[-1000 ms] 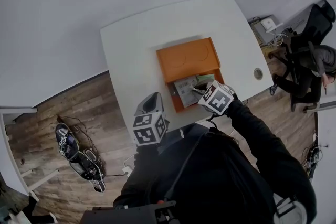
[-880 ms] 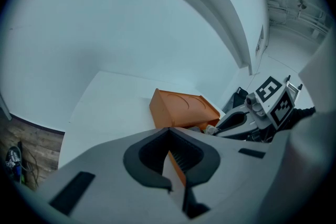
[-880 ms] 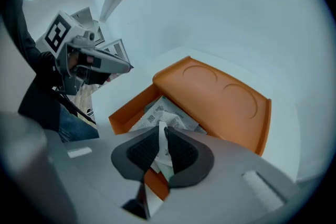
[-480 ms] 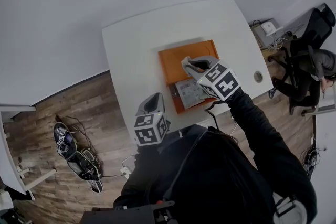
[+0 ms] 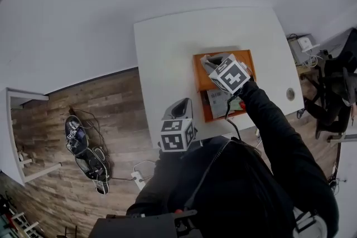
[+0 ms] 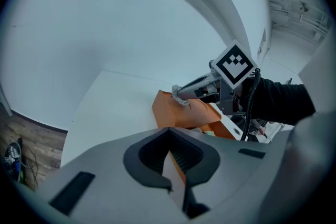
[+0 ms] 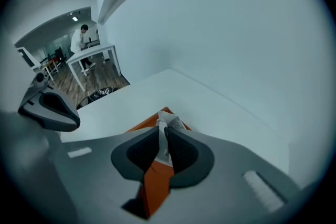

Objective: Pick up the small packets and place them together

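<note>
An orange tray (image 5: 202, 79) lies on the white table (image 5: 167, 53). Its near part holds several small packets (image 5: 218, 101), one of them green (image 5: 237, 104). My right gripper (image 5: 205, 61) hangs over the tray's far part, shut on a small white packet (image 7: 167, 126). That packet (image 6: 180, 97) also shows at the gripper's tip in the left gripper view. My left gripper (image 5: 179, 105) stays at the table's near edge, left of the tray, jaws shut with nothing between them. The tray's contents are partly hidden under my right arm.
A round cable hole (image 5: 290, 93) sits in the table's right part. Shoes and cables (image 5: 83, 153) lie on the wooden floor at left, a power strip (image 5: 137, 176) beside them. An office chair (image 5: 341, 72) stands at right. A person (image 7: 81, 38) stands far off.
My right gripper has lifted from the tray's near compartment and moved to its far part, carrying the white packet. The left gripper has stayed where it was.
</note>
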`<state>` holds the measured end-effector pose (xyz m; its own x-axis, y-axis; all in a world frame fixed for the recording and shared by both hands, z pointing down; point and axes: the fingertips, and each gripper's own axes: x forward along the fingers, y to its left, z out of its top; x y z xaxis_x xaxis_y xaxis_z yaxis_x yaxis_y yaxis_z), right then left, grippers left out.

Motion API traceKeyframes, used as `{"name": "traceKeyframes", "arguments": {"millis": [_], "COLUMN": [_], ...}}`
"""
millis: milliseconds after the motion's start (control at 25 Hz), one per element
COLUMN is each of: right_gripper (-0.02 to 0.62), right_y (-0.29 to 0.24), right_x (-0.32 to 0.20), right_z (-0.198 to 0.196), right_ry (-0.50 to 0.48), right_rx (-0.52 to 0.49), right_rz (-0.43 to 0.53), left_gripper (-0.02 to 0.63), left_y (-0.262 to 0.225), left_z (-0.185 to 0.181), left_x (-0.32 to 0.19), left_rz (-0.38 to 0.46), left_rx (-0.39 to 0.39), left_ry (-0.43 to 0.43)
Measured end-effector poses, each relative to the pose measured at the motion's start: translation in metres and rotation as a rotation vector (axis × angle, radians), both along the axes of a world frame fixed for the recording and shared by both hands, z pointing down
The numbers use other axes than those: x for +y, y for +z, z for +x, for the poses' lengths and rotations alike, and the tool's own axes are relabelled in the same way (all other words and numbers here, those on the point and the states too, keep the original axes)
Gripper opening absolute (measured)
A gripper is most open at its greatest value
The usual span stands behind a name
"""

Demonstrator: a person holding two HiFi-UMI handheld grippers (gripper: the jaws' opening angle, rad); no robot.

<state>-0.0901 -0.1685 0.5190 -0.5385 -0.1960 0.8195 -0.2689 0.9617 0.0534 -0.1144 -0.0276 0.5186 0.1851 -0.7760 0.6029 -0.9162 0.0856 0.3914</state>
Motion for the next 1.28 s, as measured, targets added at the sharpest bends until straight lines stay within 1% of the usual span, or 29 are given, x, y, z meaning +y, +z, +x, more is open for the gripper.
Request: {"name": "traceKeyframes", "arguments": {"millis": [120,280,360,400,440,520,600,720,880,1040,1160,1280], "right_gripper": [0.046,0.056,0.076,0.094,0.129,0.158,0.176,0.178,0.178,0.178,0.178,0.178], "right_y": [0.012,0.018,0.017,0.017,0.016,0.013,0.008,-0.007,-0.04,-0.065,-0.066,-0.051], "right_x": [0.005,0.007,0.007,0.006,0.006,0.006,0.005,0.0,-0.005,0.009,0.02,0.035], "right_z": [-0.006,-0.01,-0.012,-0.012,-0.013,-0.012,-0.009,0.0,0.025,0.062,0.096,0.131], "right_ry": [-0.037,-0.051,-0.061,-0.065,-0.07,-0.078,-0.082,-0.054,-0.023,-0.055,-0.065,-0.077], "right_rx": [0.054,0.076,0.072,0.068,0.064,0.054,0.039,-0.008,-0.078,-0.11,-0.079,-0.02], "right_rz": [-0.007,-0.017,-0.017,-0.018,-0.019,-0.017,-0.013,-0.021,-0.027,-0.036,-0.049,-0.075], "left_gripper": [-0.002,-0.002,-0.002,-0.002,-0.002,-0.002,-0.002,-0.002,-0.002,-0.002,-0.002,-0.002], "left_y": [0.0,0.002,0.002,0.001,0.001,0.001,0.0,0.001,0.002,0.0,-0.002,-0.001], "left_z": [-0.007,-0.012,-0.014,-0.014,-0.014,-0.013,-0.01,-0.009,-0.005,0.001,0.008,0.011], "left_x": [0.003,0.005,0.004,0.003,0.002,0.0,-0.001,-0.005,-0.008,-0.01,-0.013,-0.013], "left_rz": [-0.002,-0.002,-0.002,-0.002,-0.002,0.0,0.004,0.006,0.01,0.011,0.012,0.01], "left_rx": [0.001,0.001,0.003,0.004,0.005,0.004,0.004,0.009,0.013,0.013,0.014,0.012], "left_ry": [-0.015,-0.022,-0.024,-0.024,-0.023,-0.017,-0.012,-0.004,0.01,0.023,0.038,0.046]}}
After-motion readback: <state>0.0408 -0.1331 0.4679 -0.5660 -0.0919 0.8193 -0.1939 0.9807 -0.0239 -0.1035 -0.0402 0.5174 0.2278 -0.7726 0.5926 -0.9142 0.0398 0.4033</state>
